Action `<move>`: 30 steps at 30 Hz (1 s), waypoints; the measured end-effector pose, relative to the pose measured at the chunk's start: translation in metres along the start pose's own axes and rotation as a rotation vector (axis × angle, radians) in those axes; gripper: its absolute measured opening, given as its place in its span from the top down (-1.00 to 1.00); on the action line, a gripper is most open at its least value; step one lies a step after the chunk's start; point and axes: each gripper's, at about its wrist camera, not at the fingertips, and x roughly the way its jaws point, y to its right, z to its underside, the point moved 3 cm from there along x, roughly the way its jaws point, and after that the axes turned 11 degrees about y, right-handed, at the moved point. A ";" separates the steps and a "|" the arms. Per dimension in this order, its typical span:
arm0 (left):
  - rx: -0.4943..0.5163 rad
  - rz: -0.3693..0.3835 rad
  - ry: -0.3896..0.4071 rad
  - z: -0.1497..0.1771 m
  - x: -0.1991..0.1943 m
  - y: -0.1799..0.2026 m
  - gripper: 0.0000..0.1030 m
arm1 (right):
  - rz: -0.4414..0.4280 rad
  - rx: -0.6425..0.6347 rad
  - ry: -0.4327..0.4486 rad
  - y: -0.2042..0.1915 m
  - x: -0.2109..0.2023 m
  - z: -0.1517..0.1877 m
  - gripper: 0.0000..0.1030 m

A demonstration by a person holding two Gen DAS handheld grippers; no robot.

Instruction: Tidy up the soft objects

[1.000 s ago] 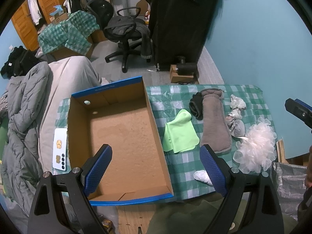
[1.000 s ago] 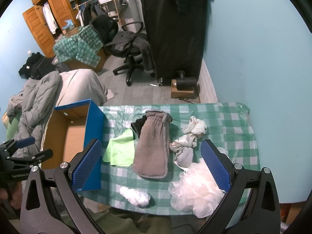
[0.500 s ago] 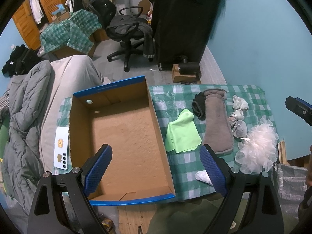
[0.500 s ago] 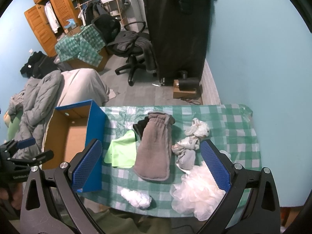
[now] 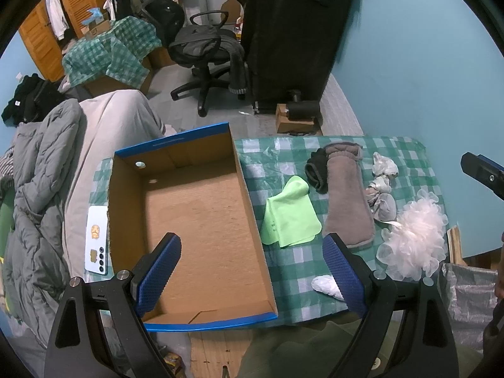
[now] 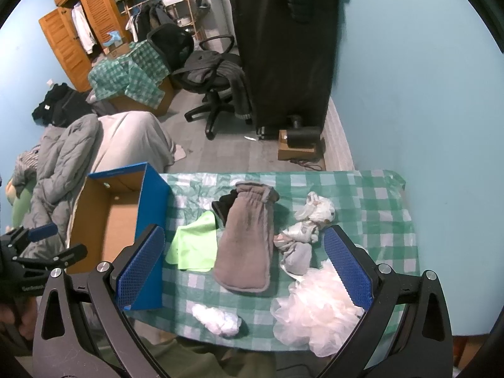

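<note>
Cardboard box [image 5: 201, 220], blue-edged and empty, occupies the left of the checked cloth [image 6: 378, 201], apparently the intended receptacle. To its right lie the soft items — green cloth [image 6: 193, 247], grey mitt [image 6: 247, 245], pale mesh pouf [image 6: 318, 312] — none yet moved. Left gripper [image 5: 252, 271] and right gripper [image 6: 242, 271] hover near, jaws apart, holding nothing.

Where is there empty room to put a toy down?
Inside the cardboard box, which holds nothing. Also the checked cloth at the far right corner. Crowded: around the grey mitt, green cloth and puff.
</note>
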 end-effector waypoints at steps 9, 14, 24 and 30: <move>0.009 0.013 -0.006 -0.002 0.004 0.014 -0.80 | 0.010 0.011 -0.005 0.004 -0.001 0.003 -0.96; 0.015 0.029 -0.022 -0.001 0.010 0.024 -0.80 | 0.021 0.033 -0.014 0.025 -0.005 0.007 -0.96; 0.067 0.079 -0.052 -0.005 0.028 0.054 -0.80 | 0.071 0.133 -0.055 0.076 -0.009 0.024 -0.96; 0.117 0.095 -0.060 -0.010 0.042 0.078 -0.80 | 0.108 0.197 -0.095 0.105 -0.007 0.040 -0.96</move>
